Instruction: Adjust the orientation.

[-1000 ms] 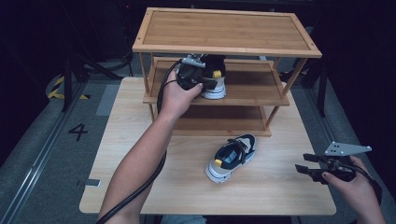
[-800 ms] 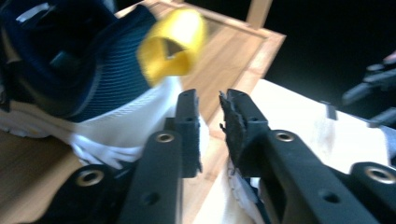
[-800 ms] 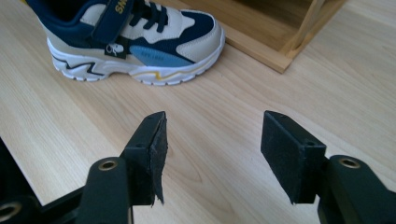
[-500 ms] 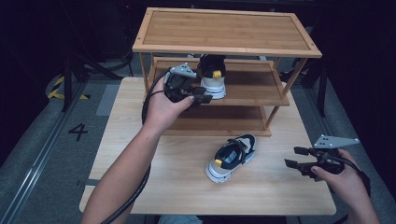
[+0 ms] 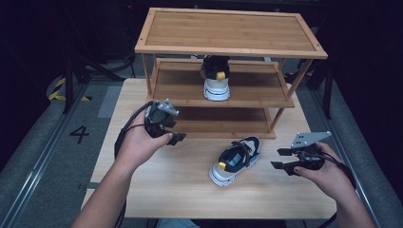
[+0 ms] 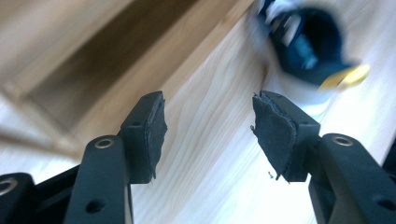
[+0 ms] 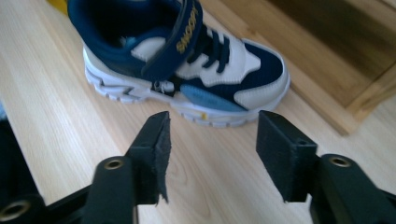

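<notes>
1. Step, as I read it: first sneaker [image 5: 215, 78] is parked on the middle shelf of the bamboo shoe rack [image 5: 231, 47]; second sneaker [image 5: 236, 160] is up next.
2. Left gripper [image 5: 177, 137]: jaws have just been opening, wide now, nothing between the pads. It sits over the table [image 5: 157, 190] in front of the rack, left of the second sneaker and well apart from it.
3. Right gripper [image 5: 281, 158]: jaws have just been narrowing slightly, but there's a clear gap, empty. Close to the shoe's right side, not touching.
4. Second sneaker lies on the tabletop, toe toward the rack, heel toward the person.
5. Next move likely needs the right gripper to straddle the collar or sidewall, then clamp.
</notes>
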Motion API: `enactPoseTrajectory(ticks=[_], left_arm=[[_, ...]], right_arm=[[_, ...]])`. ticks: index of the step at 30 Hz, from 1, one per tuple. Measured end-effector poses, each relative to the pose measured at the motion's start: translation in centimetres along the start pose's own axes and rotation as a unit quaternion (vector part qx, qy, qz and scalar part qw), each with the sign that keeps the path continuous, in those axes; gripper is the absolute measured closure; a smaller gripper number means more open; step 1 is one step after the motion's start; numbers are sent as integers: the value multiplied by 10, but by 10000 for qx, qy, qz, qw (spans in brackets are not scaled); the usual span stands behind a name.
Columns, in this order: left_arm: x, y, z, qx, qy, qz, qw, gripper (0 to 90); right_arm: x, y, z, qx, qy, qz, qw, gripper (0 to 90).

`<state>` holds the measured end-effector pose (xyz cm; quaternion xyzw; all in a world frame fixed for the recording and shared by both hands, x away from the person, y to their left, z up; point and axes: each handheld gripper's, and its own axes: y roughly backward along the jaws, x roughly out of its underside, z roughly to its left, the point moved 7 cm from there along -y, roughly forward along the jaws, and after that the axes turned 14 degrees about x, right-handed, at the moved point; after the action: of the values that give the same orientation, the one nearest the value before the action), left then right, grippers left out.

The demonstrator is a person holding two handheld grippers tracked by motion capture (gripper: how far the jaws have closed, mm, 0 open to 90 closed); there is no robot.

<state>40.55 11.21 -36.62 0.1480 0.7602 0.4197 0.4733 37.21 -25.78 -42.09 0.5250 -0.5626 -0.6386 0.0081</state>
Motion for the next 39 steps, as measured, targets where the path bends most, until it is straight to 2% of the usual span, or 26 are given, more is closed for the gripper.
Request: enactPoseTrajectory(ticks=[3, 6, 8, 10, 13, 15, 16, 18, 19, 21, 24, 26, 31, 34, 36, 38, 39], left_arm=[[24, -1, -1, 10, 227, 34, 9997, 416], [46, -6, 1, 73, 430, -61, 9990, 413], [58, -8, 4, -81, 578, -60, 9983, 408], [69, -9, 6, -98, 791, -110, 9968, 402], [81, -7, 11, -317, 921, 50, 9952, 398], [94, -5, 15, -563, 1050, 279, 9925, 398], [100, -4, 17, -619, 1092, 351, 9915, 398], [108, -3, 19, -574, 1204, 321, 9905, 399], [108, -3, 19, -574, 1204, 321, 9905, 399], [117, 0, 19, -531, 1298, 344, 9895, 399], [130, 8, 20, -665, 1451, 323, 9867, 401], [136, 12, 19, -753, 1540, 350, 9846, 411], [145, 18, 16, -771, 1637, 220, 9832, 411], [148, 19, 15, -822, 1616, 199, 9832, 397], [152, 20, 14, -803, 1608, 231, 9834, 397], [156, 21, 14, -815, 1665, 236, 9824, 396], [156, 21, 14, -815, 1665, 236, 9824, 396]], right_arm=[[-11, -2, 4, -55, 43, -159, 9998, 489], [-20, -4, 9, -122, 47, -337, 9993, 489], [-26, -5, 15, -264, -10, -358, 9990, 475], [-32, -7, 23, -404, 72, -458, 9981, 477], [-41, -9, 34, -539, 155, -523, 9971, 501], [-48, -11, 42, -633, 239, -561, 9961, 524], [-52, -12, 48, -721, 287, -590, 9952, 539], [-58, -14, 57, -854, 359, -625, 9937, 560], [-58, -14, 57, -854, 359, -625, 9937, 560], [-65, -16, 68, -1035, 436, -686, 9913, 581], [-72, -25, 84, -1348, 648, -648, 9866, 590], [-75, -31, 92, -1402, 787, -611, 9851, 608], [-83, -39, 108, -1659, 958, -594, 9797, 657], [-85, -43, 110, -1630, 1027, -573, 9796, 669], [-86, -50, 115, -1579, 1136, -493, 9797, 719], [-86, -52, 117, -1553, 1209, -418, 9795, 815], [-86, -52, 117, -1553, 1209, -418, 9795, 815]])
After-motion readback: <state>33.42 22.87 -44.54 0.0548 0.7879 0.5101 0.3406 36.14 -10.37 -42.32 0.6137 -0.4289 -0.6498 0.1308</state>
